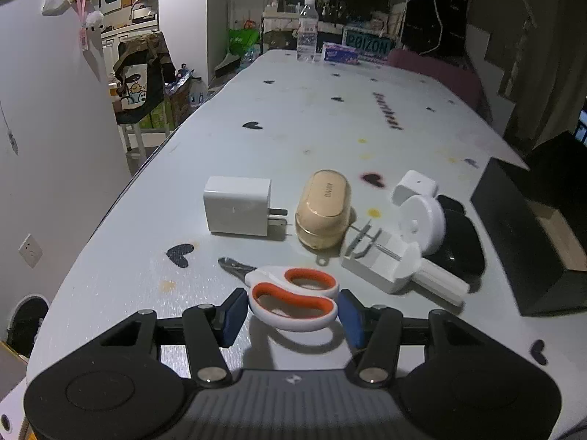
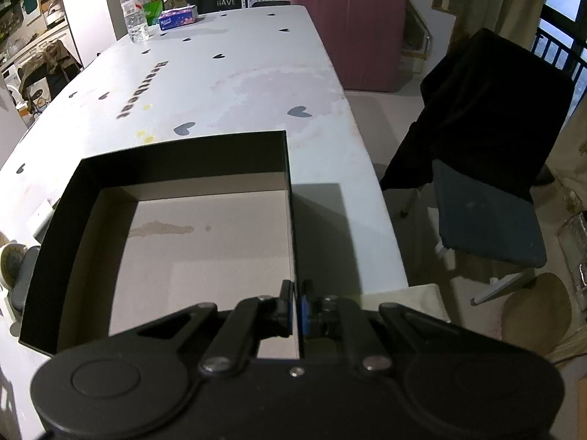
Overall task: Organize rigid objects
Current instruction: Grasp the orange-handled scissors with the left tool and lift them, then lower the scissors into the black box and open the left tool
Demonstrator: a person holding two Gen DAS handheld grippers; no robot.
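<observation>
Scissors [image 1: 293, 299] lie between the spread left gripper [image 1: 291, 317]; right gripper [image 2: 296, 310] apparently pinches the box [image 2: 183, 163] wall.

A home: washing machine [image 2: 9, 73], draped chair [image 2: 488, 168], cluttered shelves [image 1: 282, 3].

left gripper [image 1: 291, 317] fingers spread, right gripper [image 2: 296, 306] fingers pinched
</observation>
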